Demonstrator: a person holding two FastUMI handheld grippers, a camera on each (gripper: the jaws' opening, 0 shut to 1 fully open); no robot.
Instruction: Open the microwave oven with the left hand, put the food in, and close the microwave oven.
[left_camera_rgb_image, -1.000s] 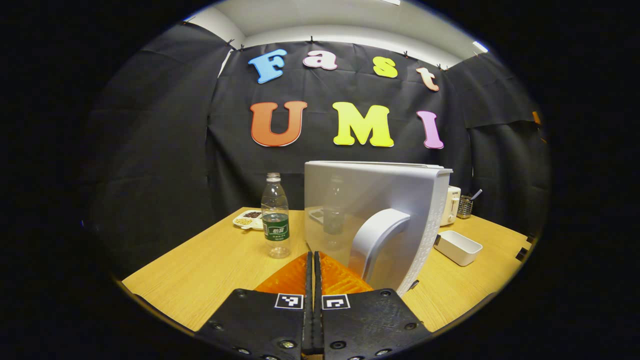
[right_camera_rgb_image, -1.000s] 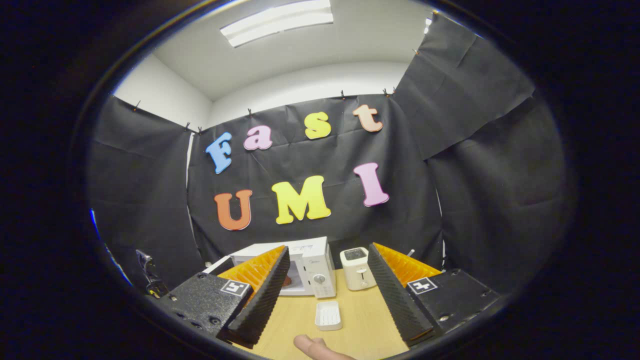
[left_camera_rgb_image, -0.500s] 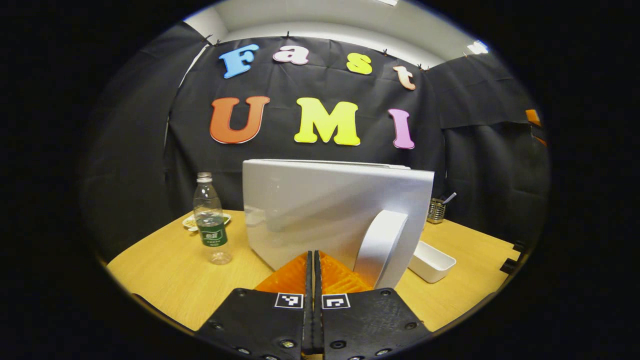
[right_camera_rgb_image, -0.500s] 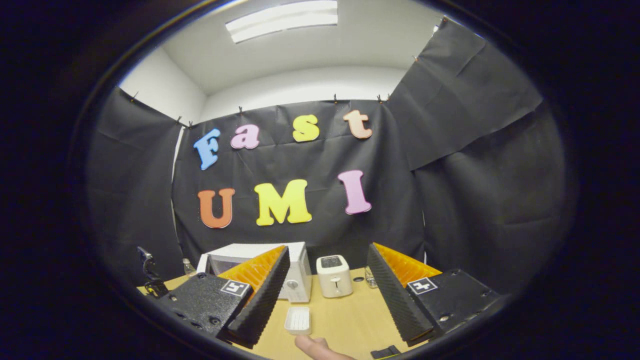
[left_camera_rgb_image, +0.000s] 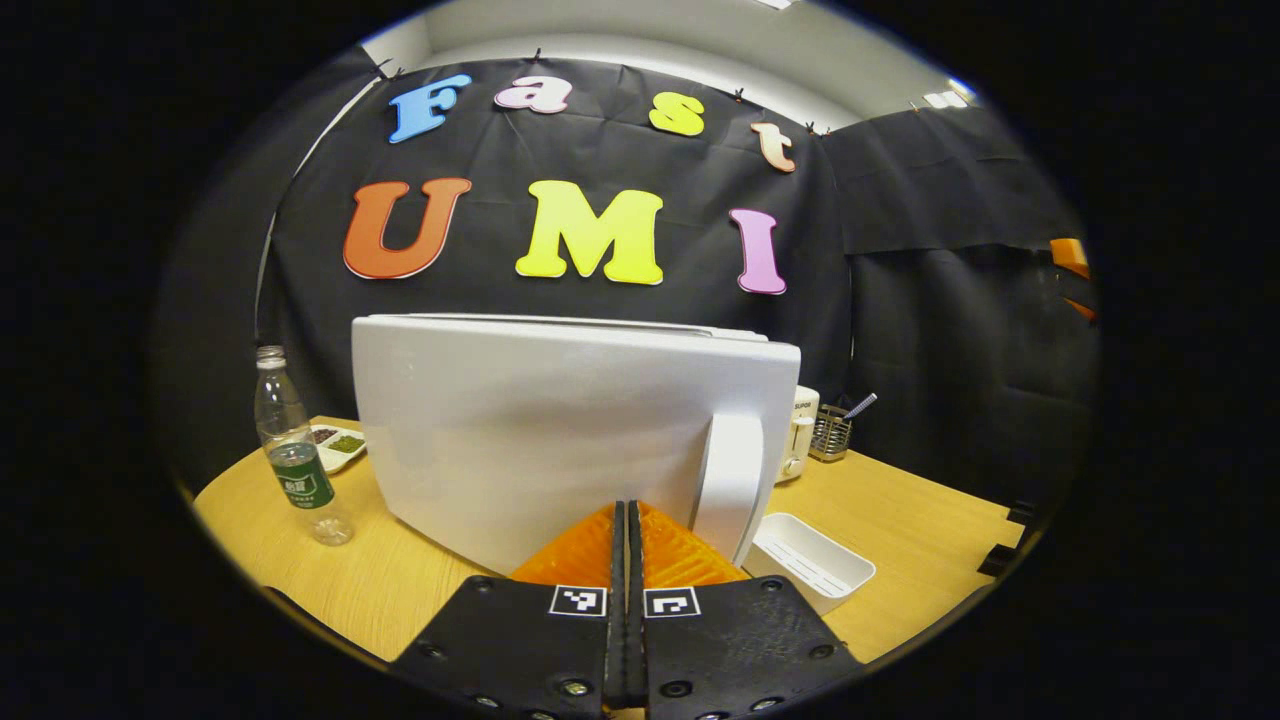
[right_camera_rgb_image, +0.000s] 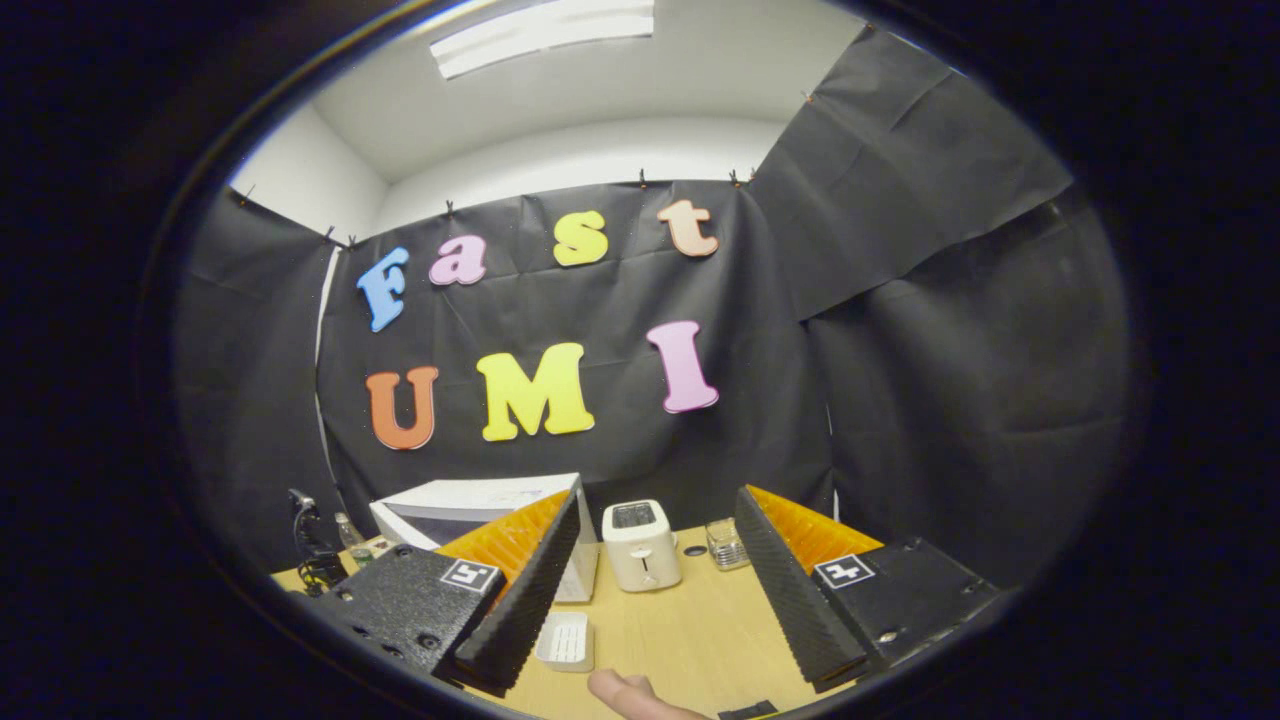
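Microwave oven door (left_camera_rgb_image: 540, 440) is being faced close up by the left hand-held gripper (left_camera_rgb_image: 627, 520).

The left hand-held gripper's fingers are being held pressed together with nothing between them, just before the door's white handle (left_camera_rgb_image: 728, 480). The microwave oven (right_camera_rgb_image: 480, 505) is being seen standing on the counter (right_camera_rgb_image: 680, 630) beside a toaster (right_camera_rgb_image: 640, 545). The right hand-held gripper (right_camera_rgb_image: 655, 580) is being held wide open and empty above the counter, near a white tray (right_camera_rgb_image: 565, 640).
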